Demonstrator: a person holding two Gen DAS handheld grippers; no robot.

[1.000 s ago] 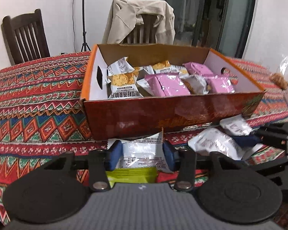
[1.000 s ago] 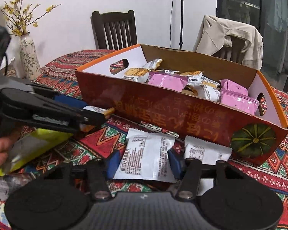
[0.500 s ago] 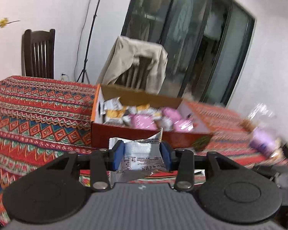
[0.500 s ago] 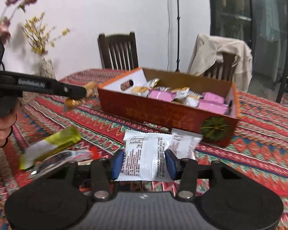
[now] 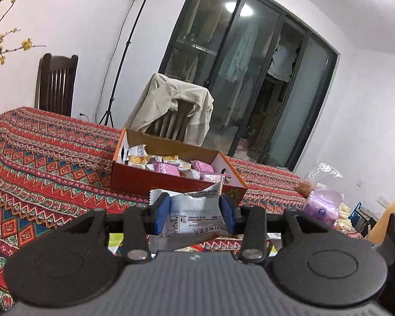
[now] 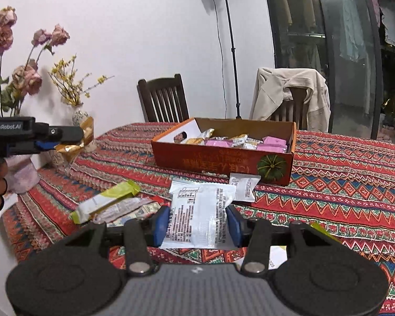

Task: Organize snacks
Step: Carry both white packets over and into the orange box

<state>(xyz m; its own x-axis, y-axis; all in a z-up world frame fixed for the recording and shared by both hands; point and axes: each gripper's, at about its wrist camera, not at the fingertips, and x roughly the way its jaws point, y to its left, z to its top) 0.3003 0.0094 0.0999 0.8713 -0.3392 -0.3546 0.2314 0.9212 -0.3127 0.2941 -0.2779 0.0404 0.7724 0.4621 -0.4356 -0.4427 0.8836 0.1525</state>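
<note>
In the left wrist view my left gripper (image 5: 194,217) is shut on a silver-white snack packet (image 5: 194,210), held up above the table. The orange cardboard box (image 5: 134,176) with pink and yellow packets stands further off, beyond the fingers. My right gripper (image 6: 200,226) is shut on a white printed packet (image 6: 200,216), lifted over the tablecloth. The box (image 6: 221,159) with its pumpkin print lies ahead of it. At the left edge of the right wrist view is the left gripper (image 6: 65,139), held by a hand, its packet (image 6: 77,141) sticking out.
A yellow-green packet (image 6: 105,201) and flat wrappers lie loose at the front left, and a small white packet (image 6: 245,188) rests against the box. Vases with flowers (image 6: 79,115) stand at the table's left. Plastic bags (image 5: 321,205) sit at the right. Chairs stand behind the table.
Both grippers drew back and up from the box, each carrying its packet. The right one's packet came up off the tablecloth. The box now looks smaller and farther.
</note>
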